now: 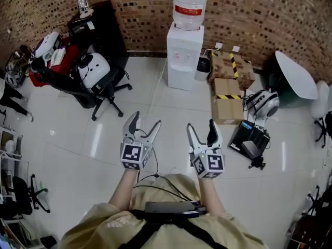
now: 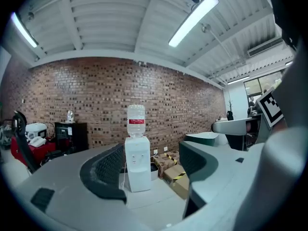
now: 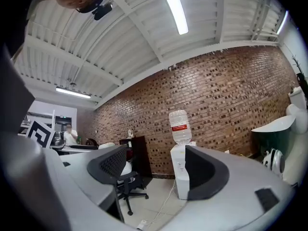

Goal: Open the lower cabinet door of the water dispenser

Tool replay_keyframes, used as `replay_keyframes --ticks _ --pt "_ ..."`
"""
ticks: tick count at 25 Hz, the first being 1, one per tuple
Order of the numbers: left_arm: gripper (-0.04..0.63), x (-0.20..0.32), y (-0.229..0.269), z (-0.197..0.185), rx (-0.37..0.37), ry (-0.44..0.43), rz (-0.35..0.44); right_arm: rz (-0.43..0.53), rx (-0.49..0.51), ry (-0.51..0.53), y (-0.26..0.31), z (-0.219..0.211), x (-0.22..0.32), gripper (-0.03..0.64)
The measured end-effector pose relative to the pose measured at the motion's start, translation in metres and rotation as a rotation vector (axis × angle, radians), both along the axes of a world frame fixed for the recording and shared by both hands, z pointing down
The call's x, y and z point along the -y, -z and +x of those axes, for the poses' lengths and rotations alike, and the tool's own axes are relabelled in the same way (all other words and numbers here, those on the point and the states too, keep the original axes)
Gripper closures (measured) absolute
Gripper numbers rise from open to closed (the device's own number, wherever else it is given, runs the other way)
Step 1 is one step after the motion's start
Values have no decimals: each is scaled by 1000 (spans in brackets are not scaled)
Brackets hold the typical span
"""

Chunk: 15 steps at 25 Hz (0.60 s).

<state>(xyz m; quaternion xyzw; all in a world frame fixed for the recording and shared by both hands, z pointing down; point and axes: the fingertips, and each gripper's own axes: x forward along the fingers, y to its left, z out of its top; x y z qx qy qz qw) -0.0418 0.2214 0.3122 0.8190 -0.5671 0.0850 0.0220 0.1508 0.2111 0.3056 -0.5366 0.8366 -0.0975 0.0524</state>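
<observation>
The white water dispenser [image 1: 184, 56] stands against the brick wall with a clear bottle [image 1: 190, 4] on top. Its lower cabinet door [image 1: 180, 78] is closed. Both grippers are held out in front of the person, well short of the dispenser. My left gripper [image 1: 146, 121] is open and empty. My right gripper [image 1: 201, 126] is also open with nothing in it. In the left gripper view the dispenser [image 2: 137, 170] shows far off between the spread jaws of the left gripper [image 2: 151, 177]. In the right gripper view the dispenser [image 3: 180, 177] is partly hidden by one jaw of the right gripper [image 3: 156, 177].
Cardboard boxes [image 1: 231, 95] with yellow-black tape sit right of the dispenser, beside a small bin [image 1: 203, 66]. A black office chair [image 1: 101, 82] and a black cabinet [image 1: 98, 30] stand to the left. A white cable [image 1: 155, 95] runs over the tiled floor. Black gear [image 1: 251, 139] lies at right.
</observation>
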Motion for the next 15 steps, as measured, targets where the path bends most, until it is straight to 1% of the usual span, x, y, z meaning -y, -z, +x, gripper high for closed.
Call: replay_keyframes --ticks 4,8,11,15 --pt "252 12 -11 18 15 5 -26 -31 10 15 -14 17 16 238" --pt "252 21 -18 29 41 4 -52 -72 43 13 -31 29 28 252" --pt "252 33 -23 26 43 10 -67 -81 38 18 -40 26 37 252" --pt "252 61 -37 20 39 -13 -87 -104 30 1 -55 18 63 252"
